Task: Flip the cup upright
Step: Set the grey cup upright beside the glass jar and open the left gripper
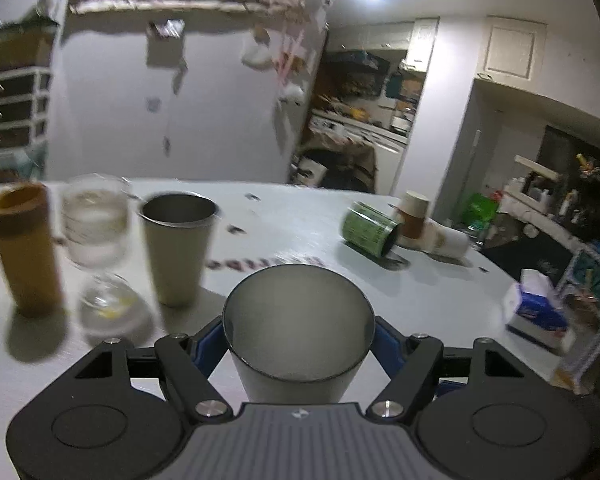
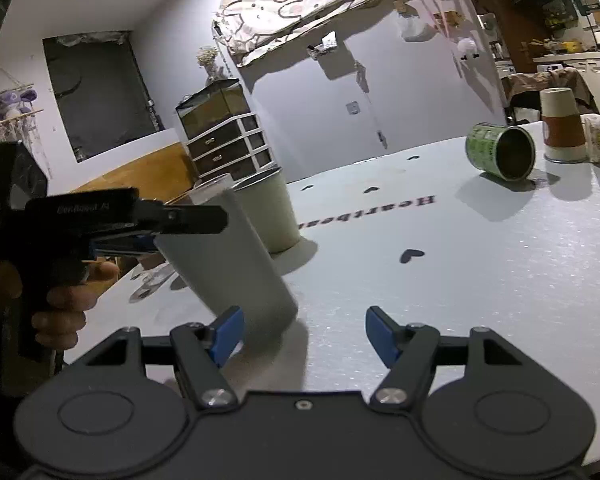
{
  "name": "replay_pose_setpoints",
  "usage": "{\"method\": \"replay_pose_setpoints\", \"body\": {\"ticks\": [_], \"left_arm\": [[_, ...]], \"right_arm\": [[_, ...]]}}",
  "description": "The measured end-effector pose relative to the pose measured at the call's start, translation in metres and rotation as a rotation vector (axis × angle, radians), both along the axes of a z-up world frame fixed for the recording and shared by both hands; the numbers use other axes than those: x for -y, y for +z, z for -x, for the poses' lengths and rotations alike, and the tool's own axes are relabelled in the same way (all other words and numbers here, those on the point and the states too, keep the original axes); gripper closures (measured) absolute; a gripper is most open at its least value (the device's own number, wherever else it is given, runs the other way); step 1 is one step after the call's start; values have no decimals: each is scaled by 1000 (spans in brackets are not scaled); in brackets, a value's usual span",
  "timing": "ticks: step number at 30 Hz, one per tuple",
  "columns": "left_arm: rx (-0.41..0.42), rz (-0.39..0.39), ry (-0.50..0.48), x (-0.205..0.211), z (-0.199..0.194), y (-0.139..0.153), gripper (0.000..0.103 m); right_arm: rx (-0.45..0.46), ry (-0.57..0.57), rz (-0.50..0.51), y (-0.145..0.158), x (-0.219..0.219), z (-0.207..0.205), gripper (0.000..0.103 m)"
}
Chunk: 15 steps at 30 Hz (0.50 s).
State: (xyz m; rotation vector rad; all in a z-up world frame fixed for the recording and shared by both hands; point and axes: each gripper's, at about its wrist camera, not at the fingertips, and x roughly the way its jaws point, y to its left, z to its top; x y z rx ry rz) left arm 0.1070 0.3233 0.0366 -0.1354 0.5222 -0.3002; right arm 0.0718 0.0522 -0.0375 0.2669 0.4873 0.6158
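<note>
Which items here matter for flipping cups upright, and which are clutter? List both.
Job: grey cup in left gripper, open right gripper, green cup on its side, inverted paper cup.
Clutter: wine glass, tissue box.

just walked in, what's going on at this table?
A person holds a gripper in each hand. The left gripper is clamped on a grey metal cup, mouth up, tilted with its base on or just above the white table. The right gripper is open and empty nearby. A second metal cup, a glass and an orange tumbler stand upright. A green can lies on its side; a paper cup stands upside down.
</note>
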Motion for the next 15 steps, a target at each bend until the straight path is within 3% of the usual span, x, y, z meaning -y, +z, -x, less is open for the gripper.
{"method": "replay_pose_setpoints", "body": {"ticks": [5, 11, 15], "left_arm": [[26, -55, 119, -35, 4, 5, 28], [32, -178, 327, -96, 10, 13, 28], [26, -200, 450, -136, 10, 18, 28]], "right_arm": [[5, 15, 8, 1, -11, 0, 34], [5, 26, 9, 0, -21, 1, 34], [8, 34, 16, 1, -28, 1, 34]]}}
